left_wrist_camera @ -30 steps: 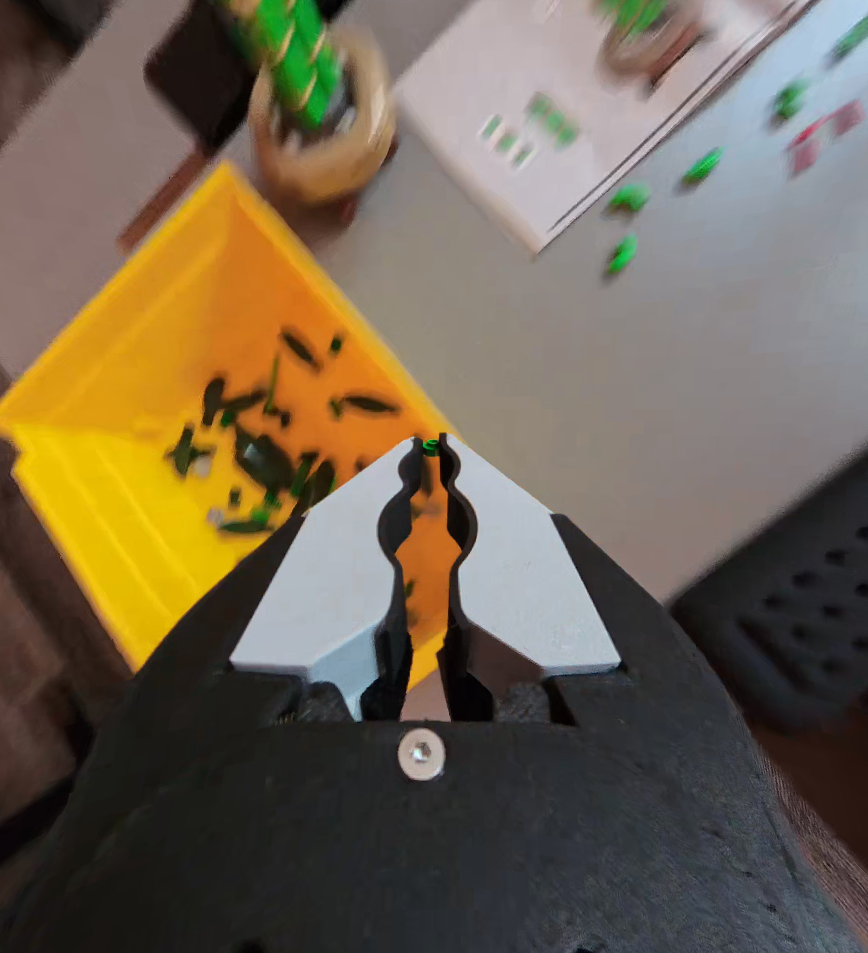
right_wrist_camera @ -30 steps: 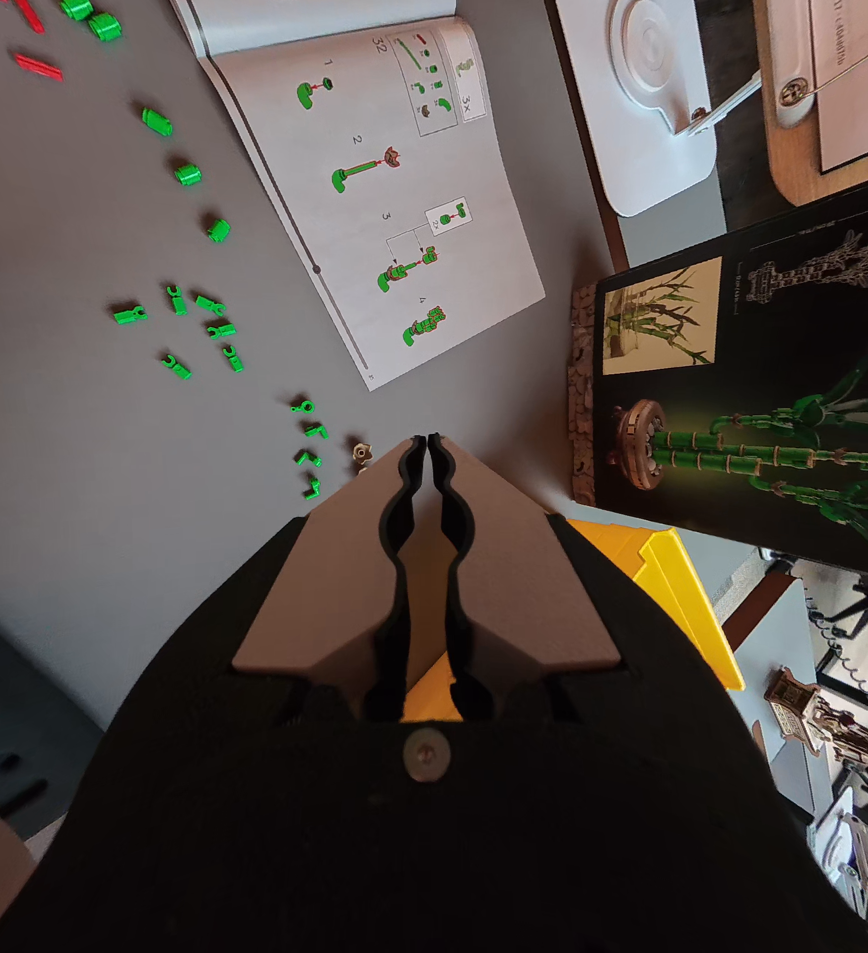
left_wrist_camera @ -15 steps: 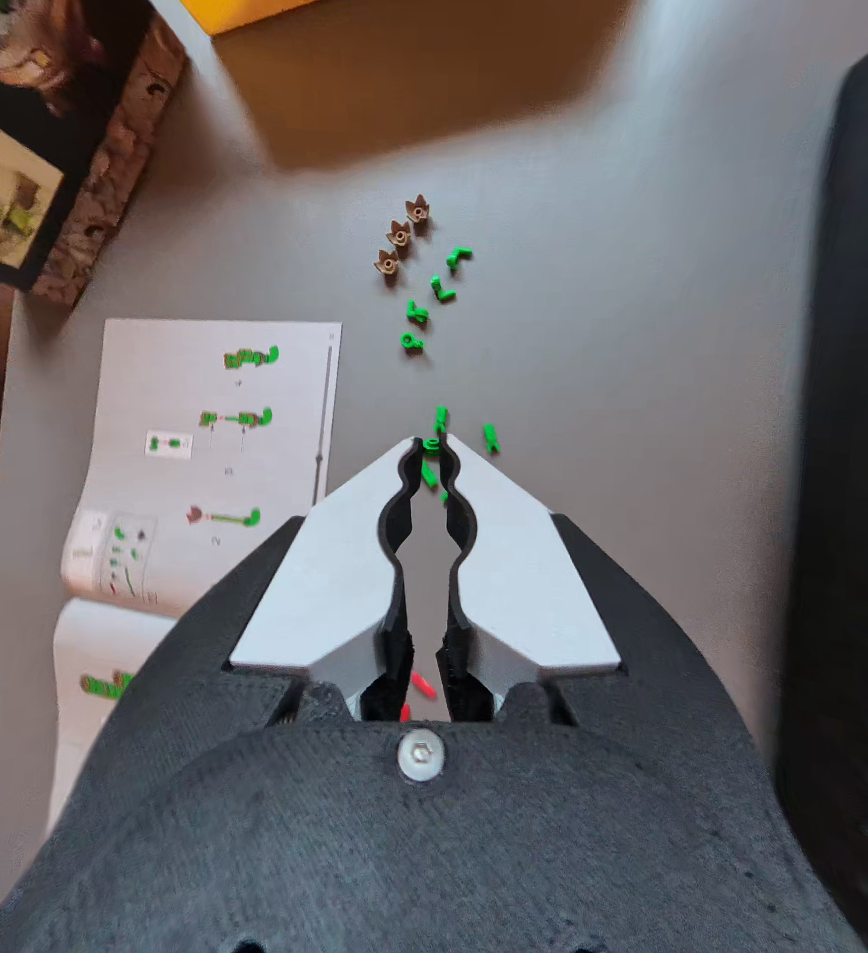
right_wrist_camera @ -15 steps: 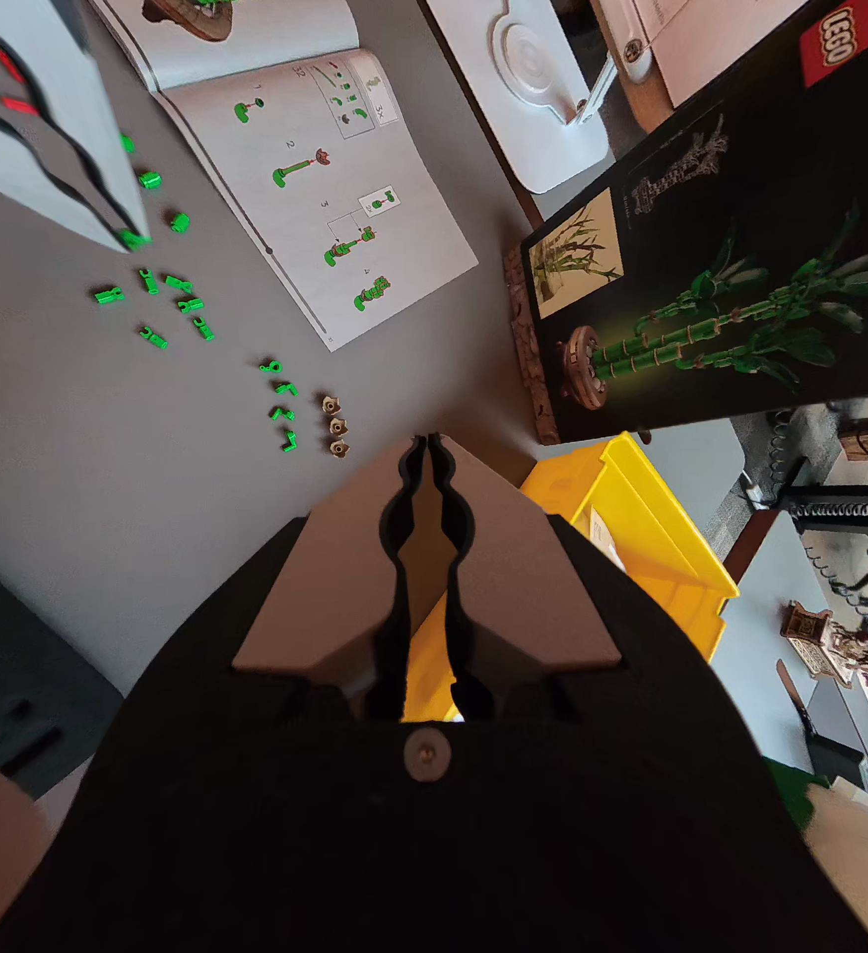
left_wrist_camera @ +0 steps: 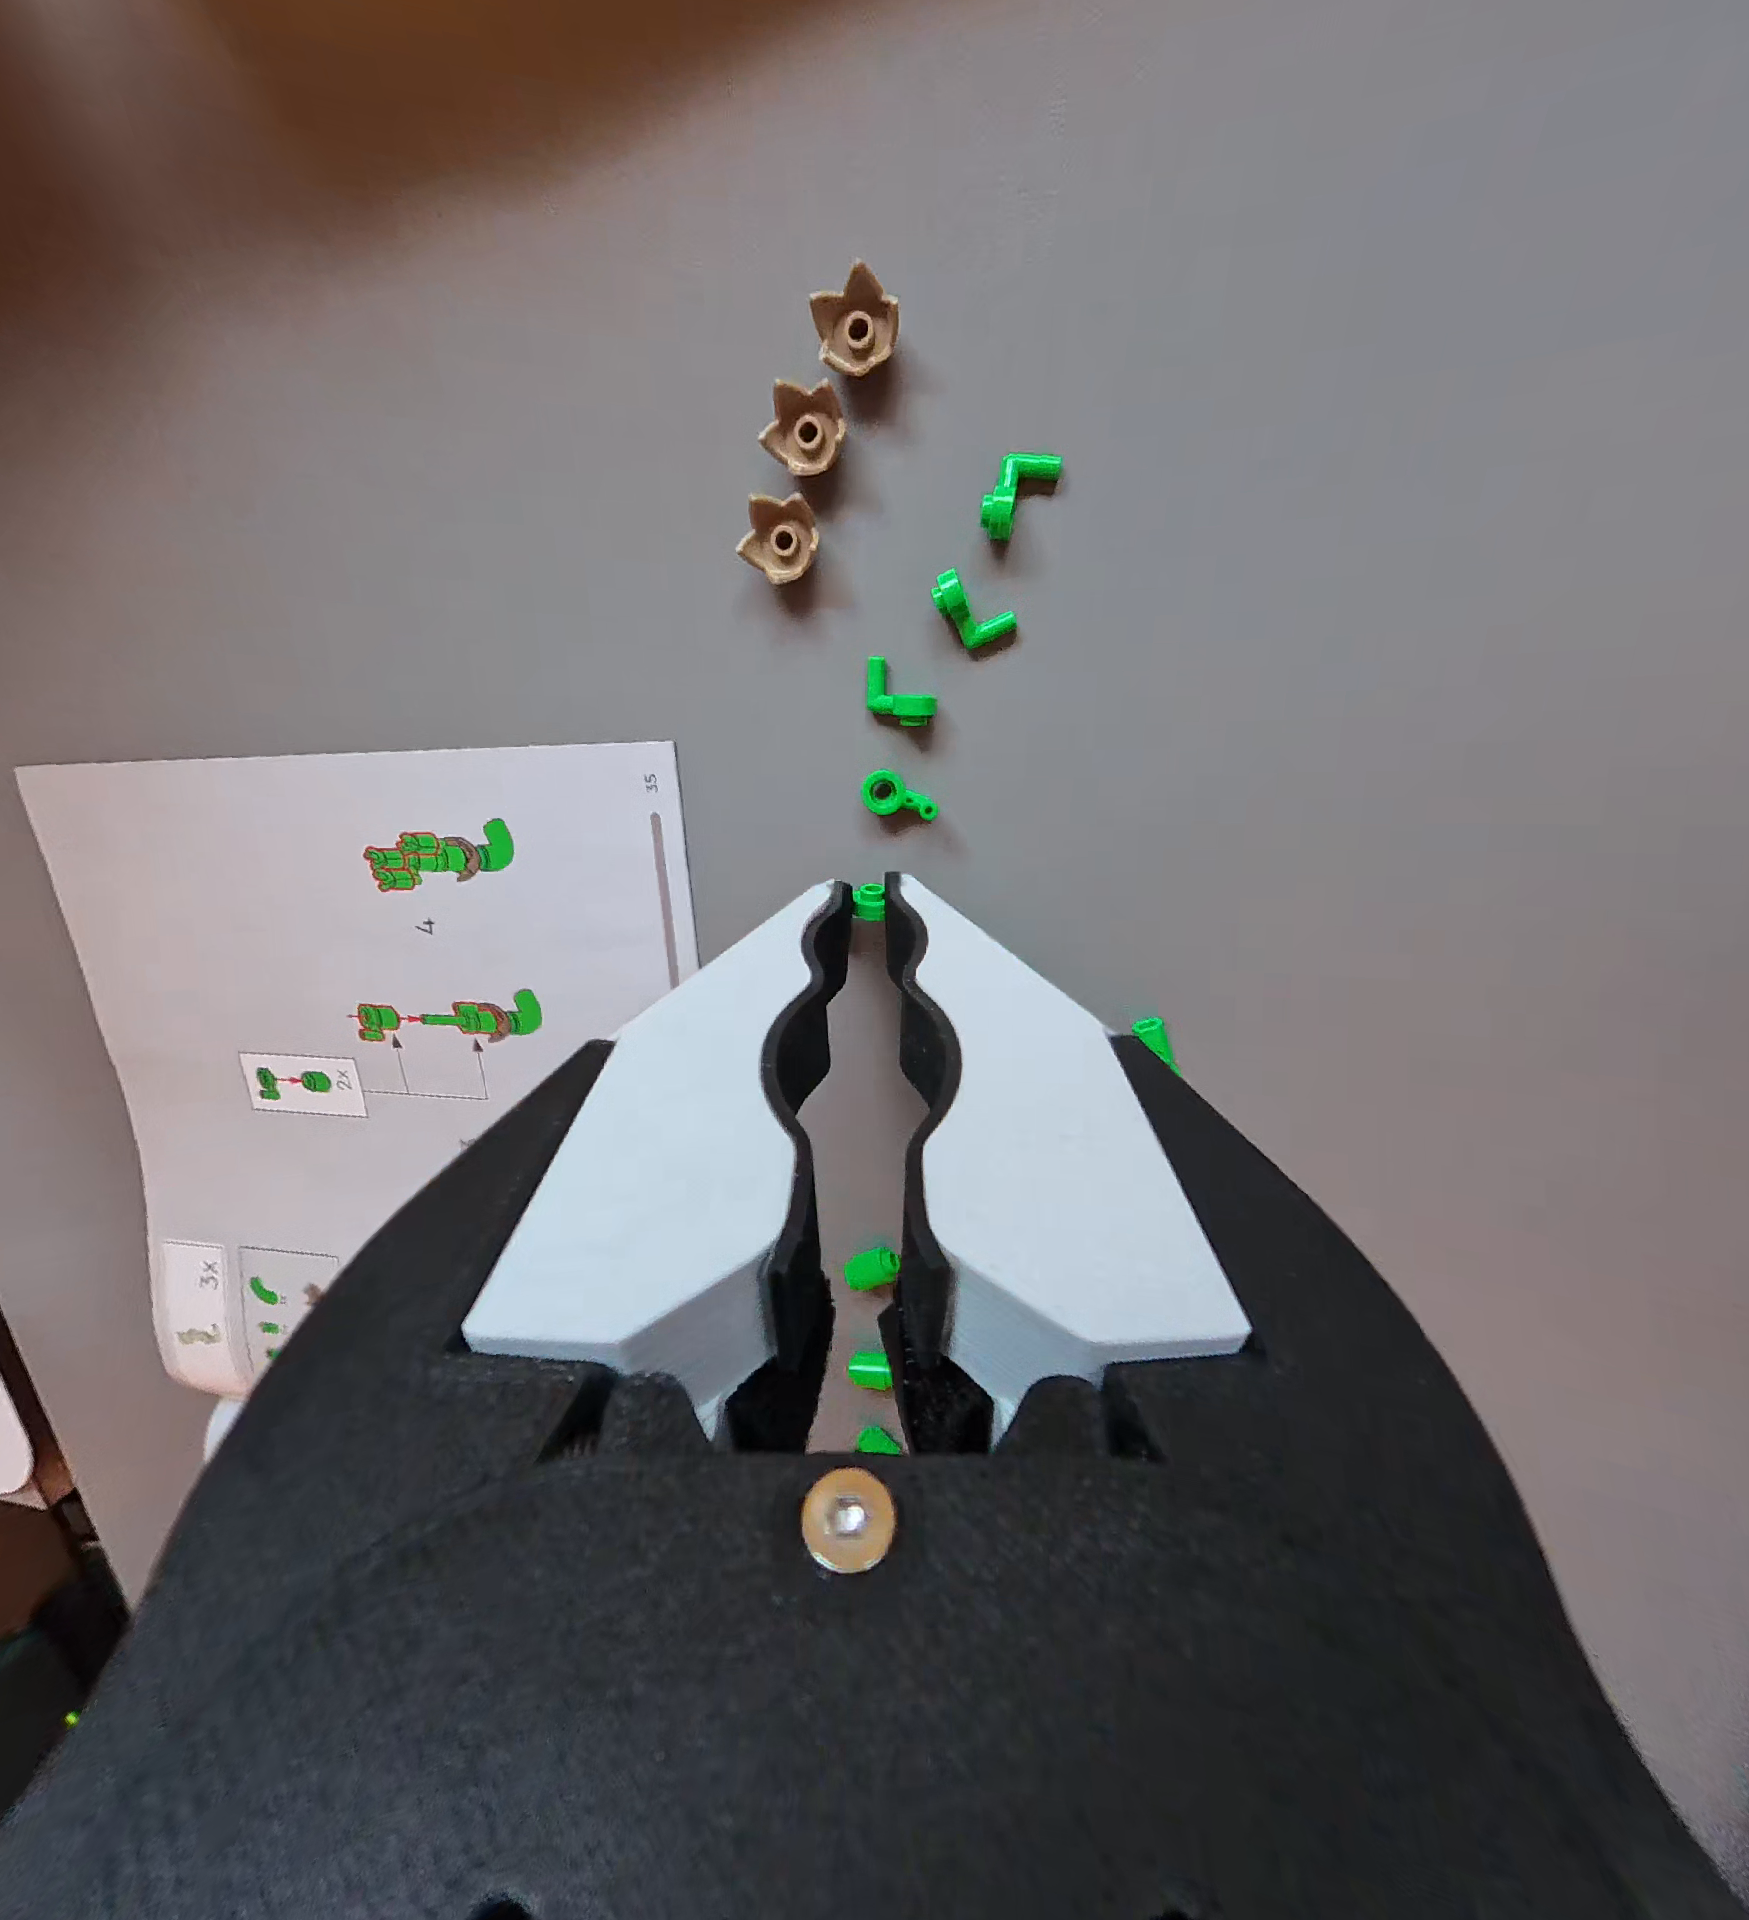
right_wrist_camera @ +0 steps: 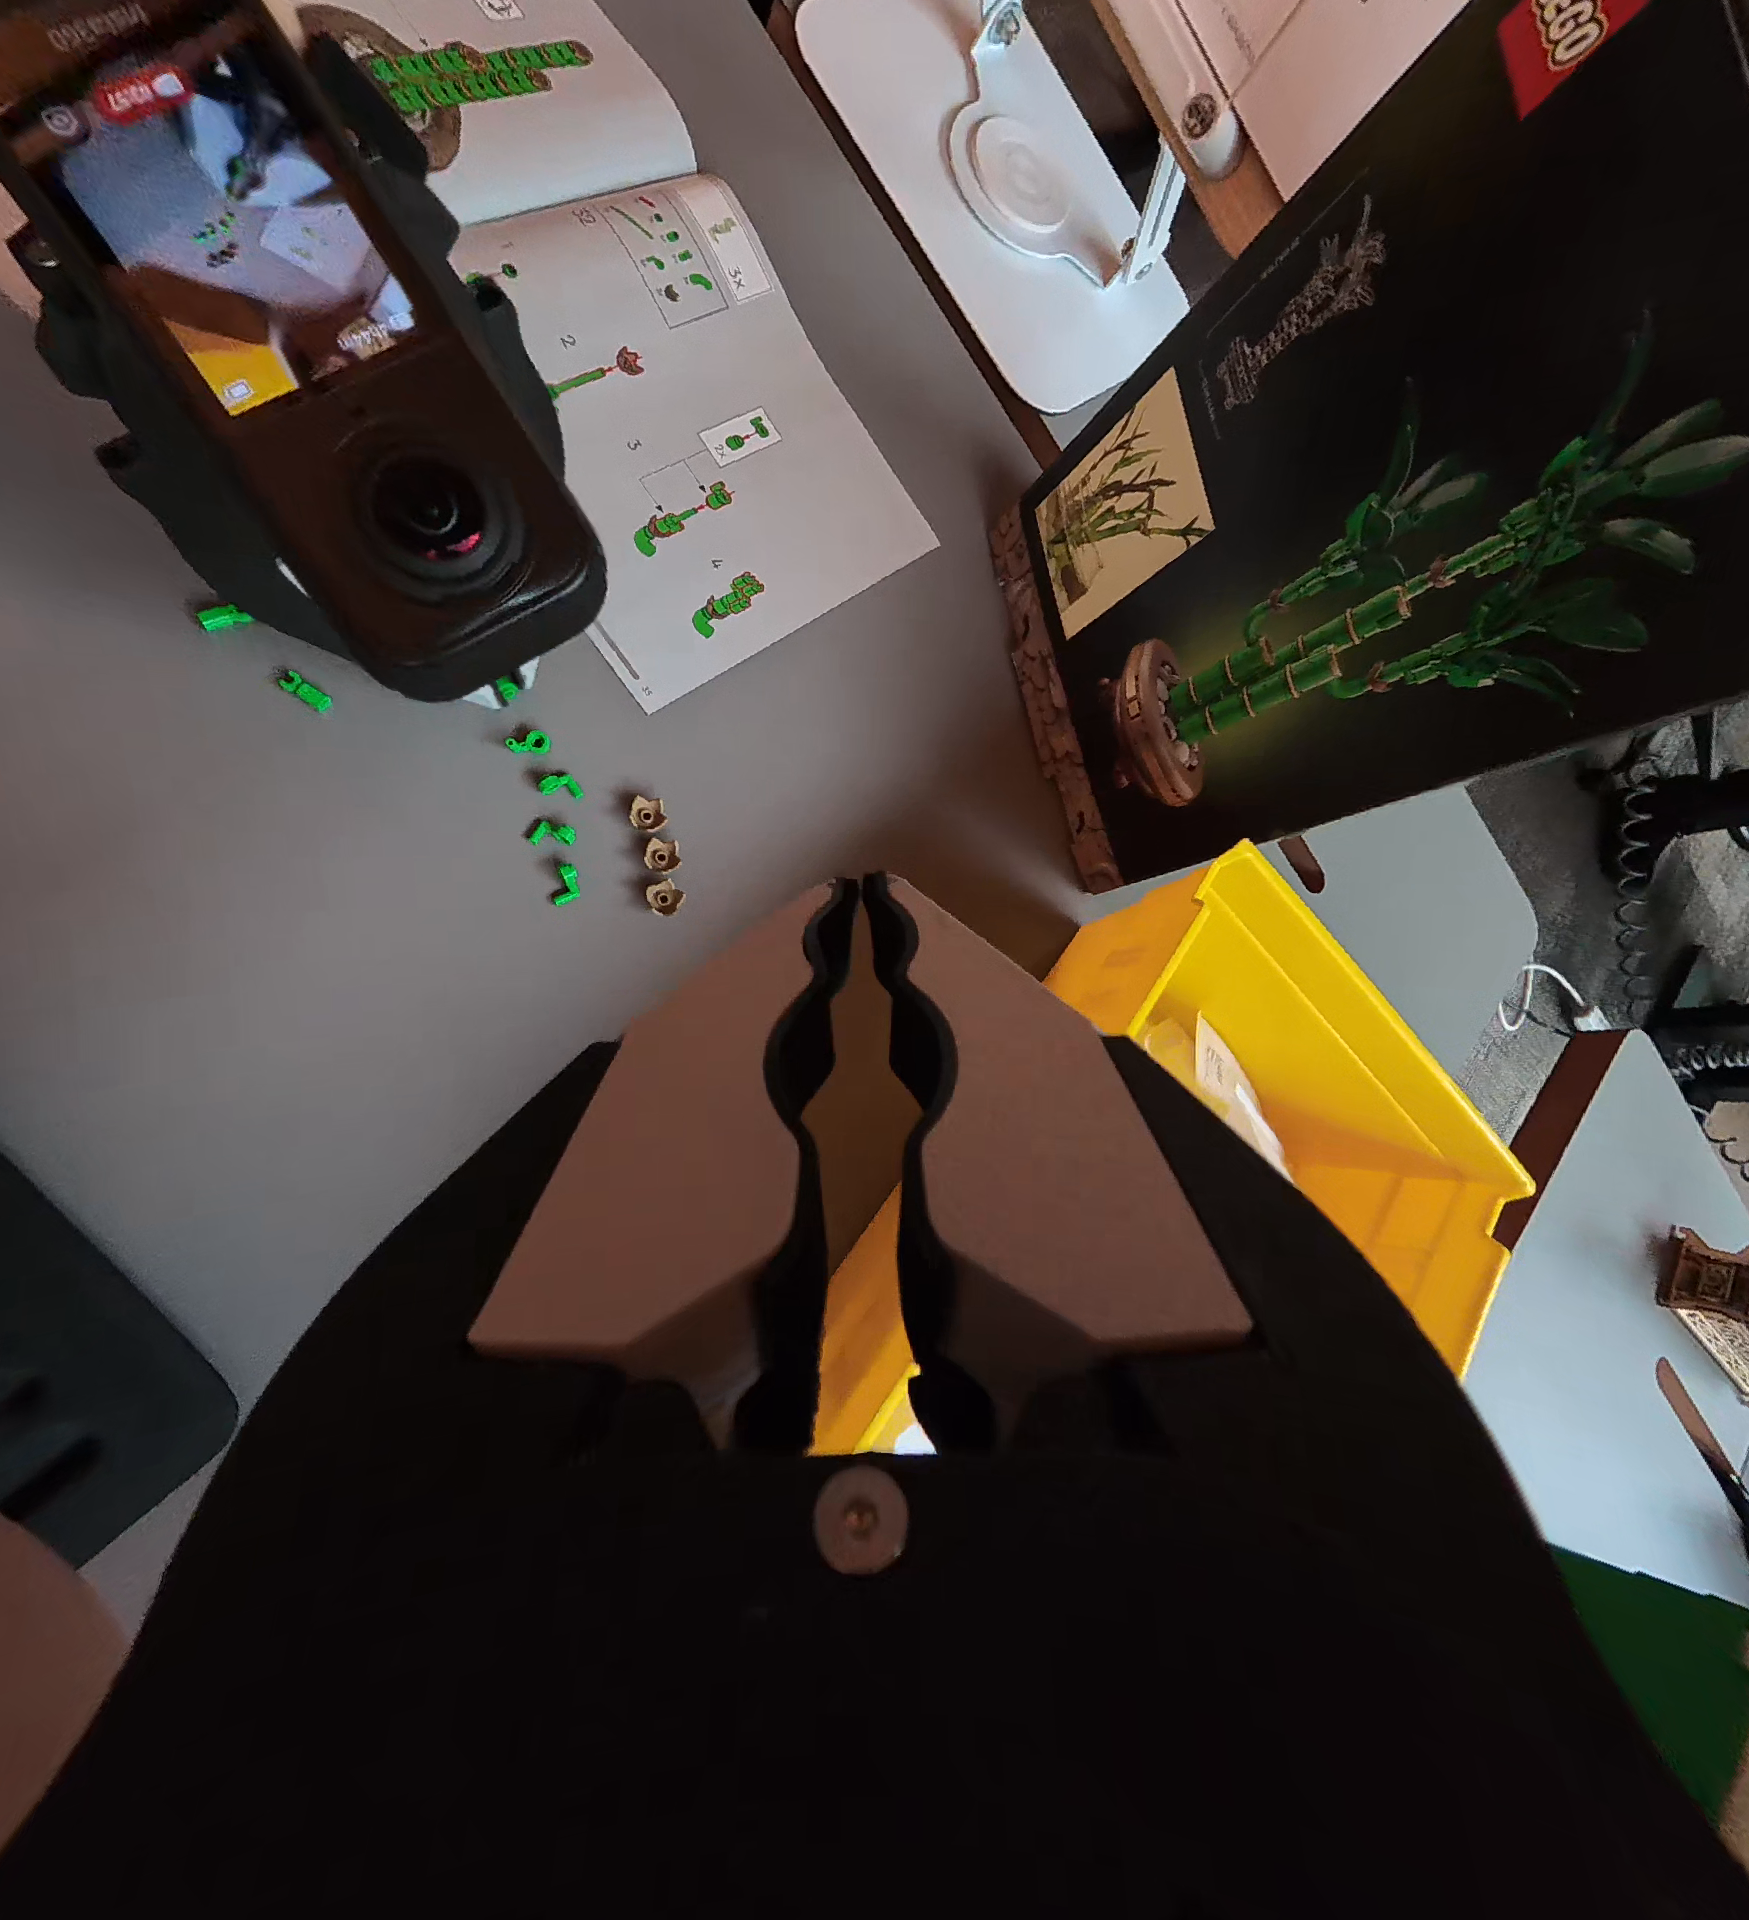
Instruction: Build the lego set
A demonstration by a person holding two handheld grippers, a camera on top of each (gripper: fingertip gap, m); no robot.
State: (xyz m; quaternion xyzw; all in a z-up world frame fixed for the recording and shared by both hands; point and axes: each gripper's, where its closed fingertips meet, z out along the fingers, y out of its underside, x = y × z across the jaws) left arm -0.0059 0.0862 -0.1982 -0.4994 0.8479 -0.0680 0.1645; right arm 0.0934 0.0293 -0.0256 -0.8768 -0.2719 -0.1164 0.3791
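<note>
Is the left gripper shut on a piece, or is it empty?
Shut on a piece: the left gripper pinches a small green piece at its tips.

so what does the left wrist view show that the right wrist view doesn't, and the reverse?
Left only: a small green piece pinched at the left gripper tips, more green bits seen between its fingers.
Right only: yellow bin, dark box, the right gripper, shut on nothing.
Both: three tan flower pieces, green bent pieces, instruction booklet, grey table.
</note>
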